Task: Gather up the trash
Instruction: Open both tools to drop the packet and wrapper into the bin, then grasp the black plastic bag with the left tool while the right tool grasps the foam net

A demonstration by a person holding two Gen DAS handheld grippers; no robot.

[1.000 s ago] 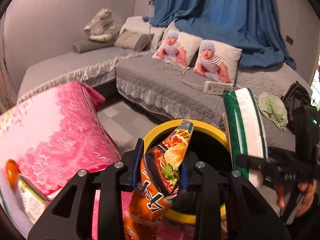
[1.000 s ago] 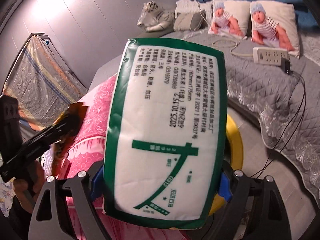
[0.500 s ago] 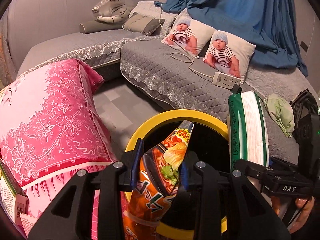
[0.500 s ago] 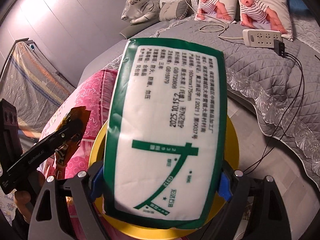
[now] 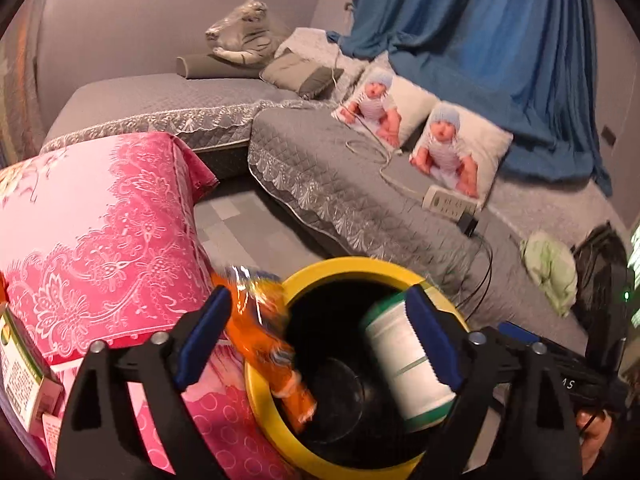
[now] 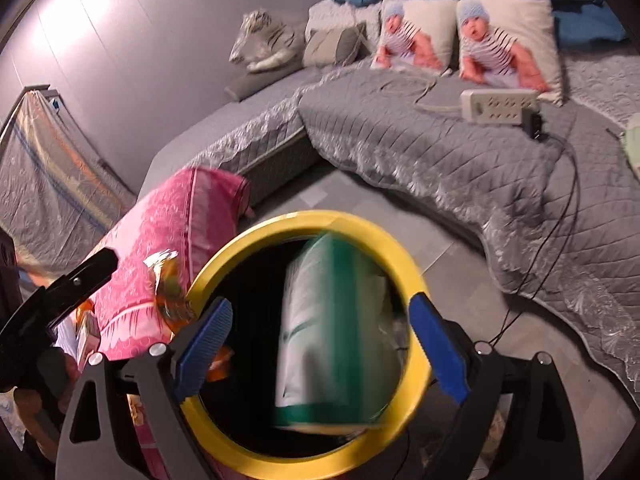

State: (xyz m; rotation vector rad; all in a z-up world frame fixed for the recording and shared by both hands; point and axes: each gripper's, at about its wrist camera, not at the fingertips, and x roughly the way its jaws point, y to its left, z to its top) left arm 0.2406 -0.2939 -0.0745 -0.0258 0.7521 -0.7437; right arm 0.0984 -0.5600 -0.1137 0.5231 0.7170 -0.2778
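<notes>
Over bin point(image 6: 304, 464), pack point(image 6: 336, 344) upright (blurred)

A grey quilted sofa point(image 5: 344, 184) with lace trim runs along the far side. Two white cushions printed with babies point(image 5: 460, 152) lean against its back, just in front of a blue draped curtain point(image 5: 500, 52). A white power strip point(image 6: 498, 106) lies near the cushions, its black cable point(image 6: 560, 208) trailing over the edge. At the far left corner rests a plush white tiger point(image 5: 240, 36) beside a grey-brown pillow point(image 5: 300, 74). Near left, a pink floral cloth point(image 5: 100, 240) covers a tabletop.
</notes>
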